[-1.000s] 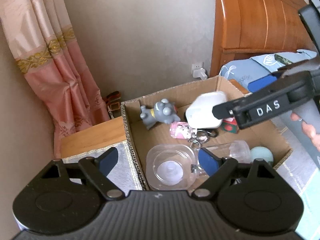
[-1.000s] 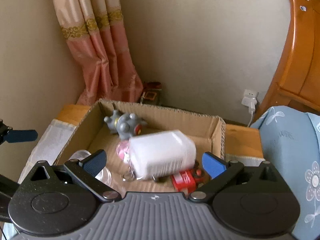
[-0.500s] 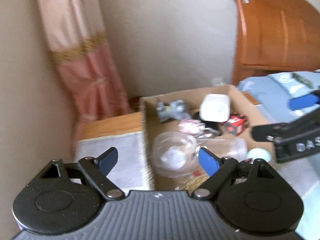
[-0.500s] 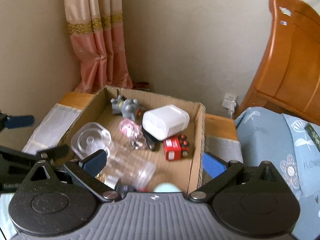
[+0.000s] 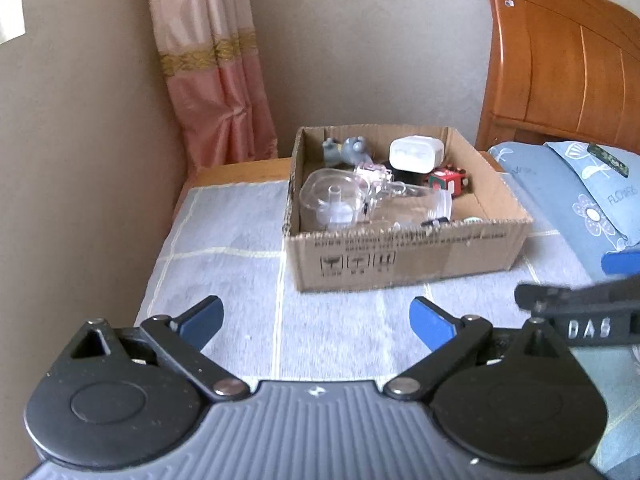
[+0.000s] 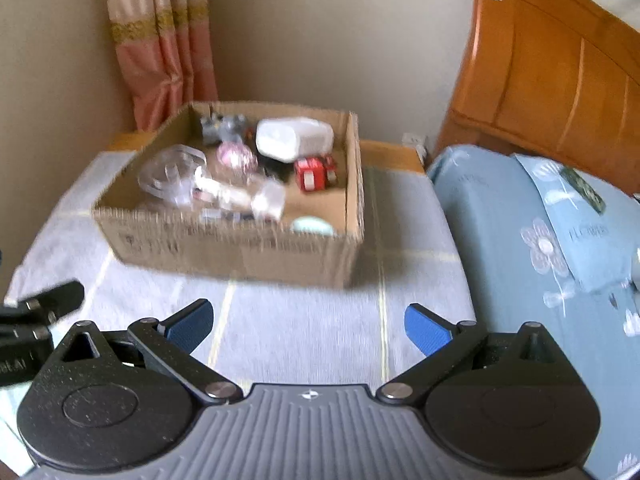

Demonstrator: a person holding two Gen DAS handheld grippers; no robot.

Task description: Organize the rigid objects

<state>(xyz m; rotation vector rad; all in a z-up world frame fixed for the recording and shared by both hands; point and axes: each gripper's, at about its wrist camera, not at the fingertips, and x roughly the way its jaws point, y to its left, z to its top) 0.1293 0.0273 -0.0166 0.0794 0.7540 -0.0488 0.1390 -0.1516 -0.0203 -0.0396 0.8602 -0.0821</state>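
Both tools hang over the gray cloth (image 5: 224, 240), short of the cardboard box (image 5: 400, 260); left gripper (image 5: 316, 320) and right gripper (image 6: 308, 322) have fingers spread, gripping nothing. The white case (image 5: 416, 154), red toy (image 6: 314, 172) and clear cup (image 5: 332, 198) lie together inside the box, apparently gathered there so the cloth is left bare.

Soft daylight, nothing harsh. Left view's pretty sharp; right view's smeared with motion blur, worst on the box (image 6: 240, 236) ahead of the tool. Fisheye bends the edges, corners go black.
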